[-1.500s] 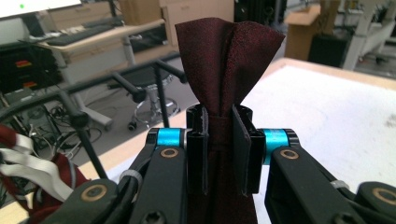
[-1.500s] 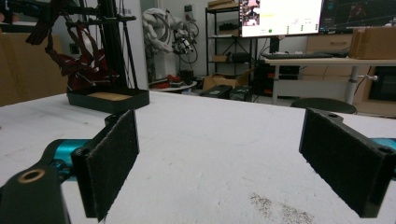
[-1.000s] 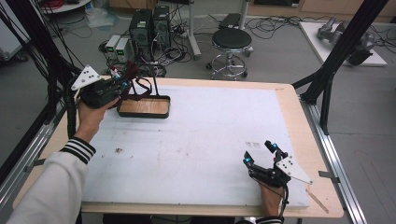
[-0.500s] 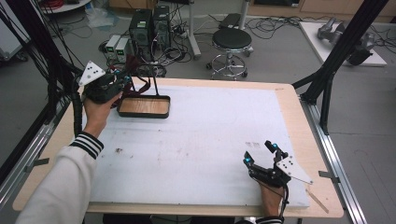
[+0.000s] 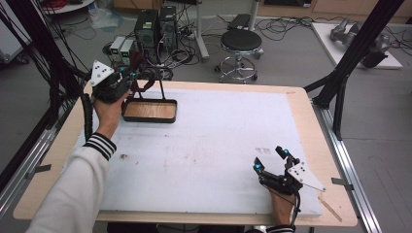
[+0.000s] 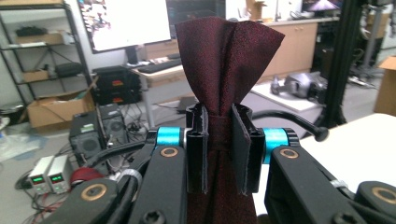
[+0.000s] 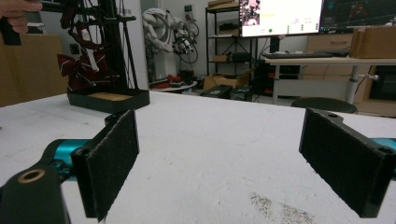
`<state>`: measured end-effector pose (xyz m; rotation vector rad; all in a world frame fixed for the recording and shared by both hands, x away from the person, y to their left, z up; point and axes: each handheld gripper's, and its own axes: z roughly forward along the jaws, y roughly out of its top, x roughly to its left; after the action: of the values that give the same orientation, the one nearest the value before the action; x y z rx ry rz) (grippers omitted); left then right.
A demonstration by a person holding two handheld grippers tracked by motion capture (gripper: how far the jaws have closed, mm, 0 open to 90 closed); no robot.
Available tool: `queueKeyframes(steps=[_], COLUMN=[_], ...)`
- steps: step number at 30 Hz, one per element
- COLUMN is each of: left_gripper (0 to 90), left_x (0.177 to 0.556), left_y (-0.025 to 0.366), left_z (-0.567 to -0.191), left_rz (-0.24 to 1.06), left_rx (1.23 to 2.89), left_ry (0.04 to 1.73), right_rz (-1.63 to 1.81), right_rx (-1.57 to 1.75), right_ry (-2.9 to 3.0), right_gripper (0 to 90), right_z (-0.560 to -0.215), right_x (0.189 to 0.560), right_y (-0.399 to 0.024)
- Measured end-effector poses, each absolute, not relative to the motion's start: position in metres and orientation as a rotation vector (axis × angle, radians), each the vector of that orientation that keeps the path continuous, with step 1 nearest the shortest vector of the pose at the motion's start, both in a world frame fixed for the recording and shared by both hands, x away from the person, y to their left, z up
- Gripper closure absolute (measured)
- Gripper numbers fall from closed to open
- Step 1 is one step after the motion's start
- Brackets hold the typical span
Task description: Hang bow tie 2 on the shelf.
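A dark red bow tie [image 6: 225,51] is pinched at its middle between the pads of my left gripper [image 6: 219,116], and its fabric fans out above the jaws. From above, the left gripper [image 5: 127,77] hangs over the table's far left corner, just above and left of a black tray [image 5: 148,120] with a wooden floor. A thin black stand [image 5: 161,88] rises from the tray. My right gripper [image 5: 269,158] rests near the front right with its jaws wide apart and nothing between them [image 7: 224,154]. Far off in the right gripper view are the tray [image 7: 108,100] and the bow tie [image 7: 84,70].
A white mat [image 5: 209,141] covers most of the wooden table. Black frame posts [image 5: 347,63] stand at the table's right and left sides. On the floor beyond the far edge are a round stool [image 5: 241,41] and computer boxes [image 5: 154,29].
My left gripper has lifted a little with the bow tie, away from the tray. The right gripper has stayed put.
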<state>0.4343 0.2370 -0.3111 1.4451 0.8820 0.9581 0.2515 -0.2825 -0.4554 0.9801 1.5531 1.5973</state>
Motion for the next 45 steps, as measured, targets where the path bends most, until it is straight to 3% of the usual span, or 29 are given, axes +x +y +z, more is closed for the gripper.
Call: queueKeyframes(steps=[7, 21, 45], left_gripper=[77.2, 77.2, 77.2], left_x=[0.431, 0.428, 0.421], left_y=[0.235, 0.225, 0.222], left_z=[-0.309, -0.319, -0.343], left_rz=[1.07, 1.159, 1.157], left_rx=[1.426, 1.502, 1.585], left_ry=[0.907, 0.958, 1.025], right_rz=[1.597, 1.598, 1.596], right_rx=[0.985, 0.982, 0.978], right_ry=[1.554, 1.553, 1.553], right_gripper=[11.3, 11.3, 11.3], right_z=[-0.455, -0.455, -0.455], right_x=[0.252, 0.251, 0.251], right_y=[-0.282, -0.282, -0.282])
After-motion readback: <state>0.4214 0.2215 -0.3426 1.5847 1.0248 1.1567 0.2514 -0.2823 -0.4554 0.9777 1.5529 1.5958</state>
